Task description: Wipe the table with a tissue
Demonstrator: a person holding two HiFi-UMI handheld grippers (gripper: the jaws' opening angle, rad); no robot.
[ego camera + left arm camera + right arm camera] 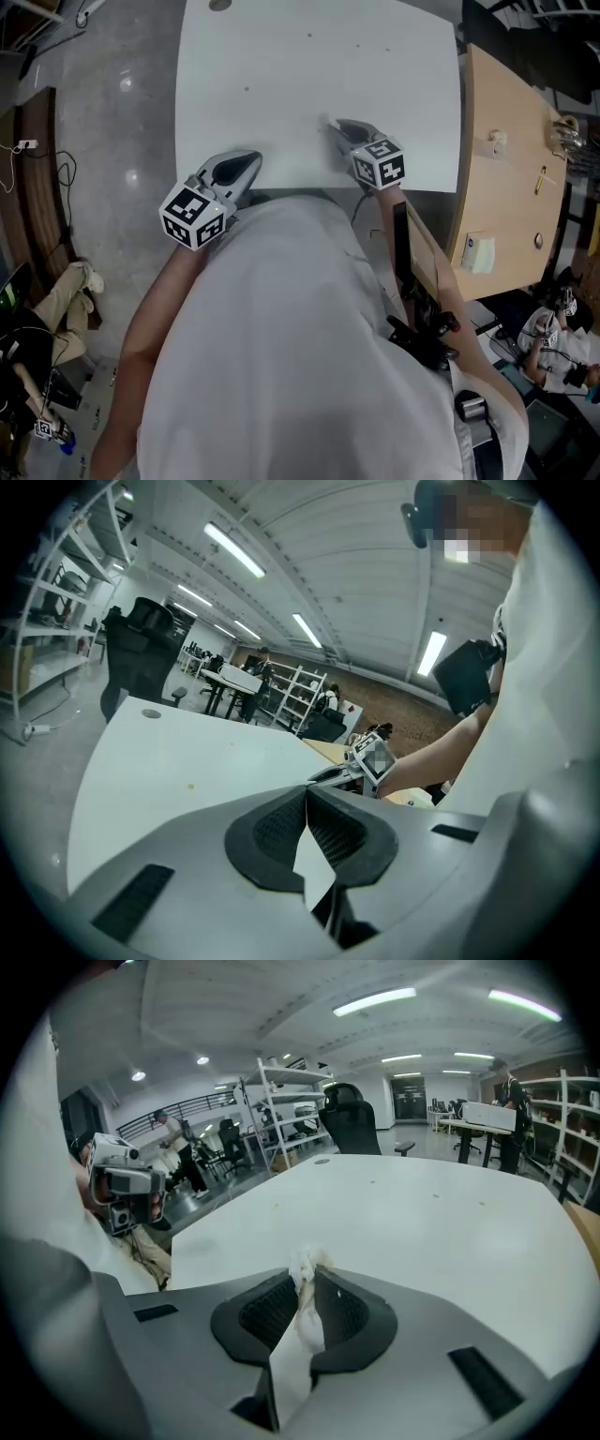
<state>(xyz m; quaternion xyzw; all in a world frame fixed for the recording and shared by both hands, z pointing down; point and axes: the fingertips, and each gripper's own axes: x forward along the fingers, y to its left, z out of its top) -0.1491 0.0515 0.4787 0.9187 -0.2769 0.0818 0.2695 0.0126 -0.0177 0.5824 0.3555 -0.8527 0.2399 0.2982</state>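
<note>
The white table (309, 75) fills the upper middle of the head view. My right gripper (339, 128) is over its near edge, shut on a crumpled white tissue (305, 1269) that sticks out past the jaw tips; the tissue (328, 125) shows as a small white tuft there. My left gripper (248, 161) hovers at the table's near left edge, jaws closed together with nothing between them (307, 794). In the left gripper view, the right gripper (361, 761) shows beyond the table (169, 761). A few small specks dot the tabletop (422, 1213).
A wooden desk (511, 178) with small items stands close on the right of the table. Grey floor (112, 131) lies to the left, with cables. A black office chair (352, 1119) and shelving stand beyond the far edge. A person sits at bottom right (553, 328).
</note>
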